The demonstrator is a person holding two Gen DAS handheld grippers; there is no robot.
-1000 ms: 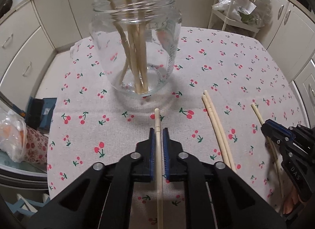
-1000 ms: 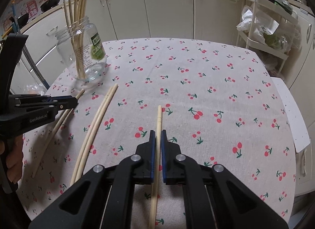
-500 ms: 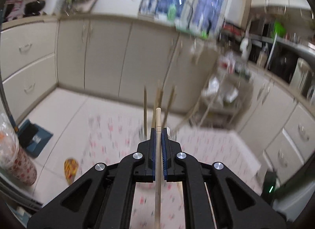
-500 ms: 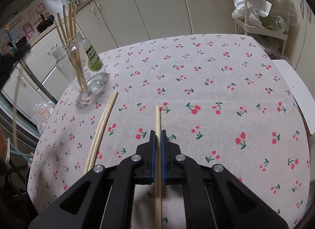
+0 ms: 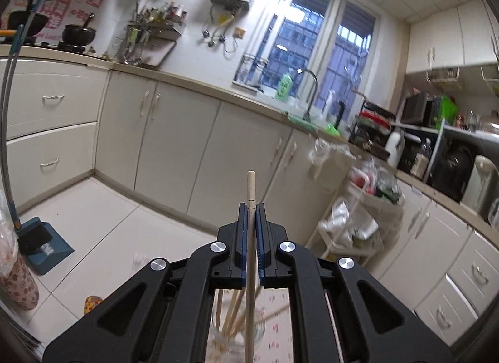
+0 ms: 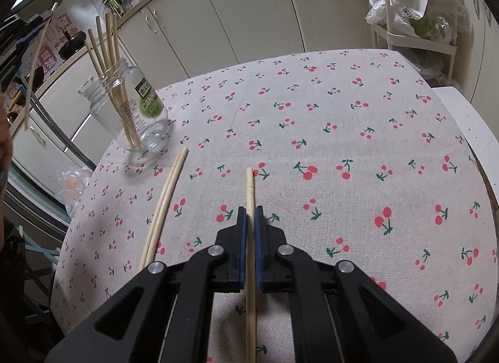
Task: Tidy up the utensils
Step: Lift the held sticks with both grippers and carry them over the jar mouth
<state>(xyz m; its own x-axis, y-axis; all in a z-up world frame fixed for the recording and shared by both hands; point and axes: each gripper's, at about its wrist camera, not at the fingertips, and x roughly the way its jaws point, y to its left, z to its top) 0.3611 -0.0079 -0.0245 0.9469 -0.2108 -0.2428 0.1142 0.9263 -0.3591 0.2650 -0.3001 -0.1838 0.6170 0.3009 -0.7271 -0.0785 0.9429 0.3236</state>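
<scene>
My left gripper (image 5: pixel 251 207) is shut on a wooden chopstick (image 5: pixel 251 185), held upright high above the glass jar (image 5: pixel 238 335), whose mouth and several chopsticks show below the jaws. In the right wrist view the left gripper (image 6: pixel 18 38) hangs at the far left with its chopstick (image 6: pixel 37 63) slanting down, above and left of the jar (image 6: pixel 134 113). My right gripper (image 6: pixel 249 210) is shut on another chopstick (image 6: pixel 249 188) just above the cherry tablecloth (image 6: pixel 343 132). Two loose chopsticks (image 6: pixel 165 203) lie left of it.
Kitchen cabinets (image 5: pixel 174 144) and a white trolley with bags (image 5: pixel 358 207) stand behind the table. A dustpan (image 5: pixel 40 244) sits on the floor at left. The table's right edge (image 6: pixel 480 157) meets a white surface.
My left gripper has lifted its chopstick off the table and swung it upright over the jar. My right gripper has raised its chopstick slightly and stayed closed.
</scene>
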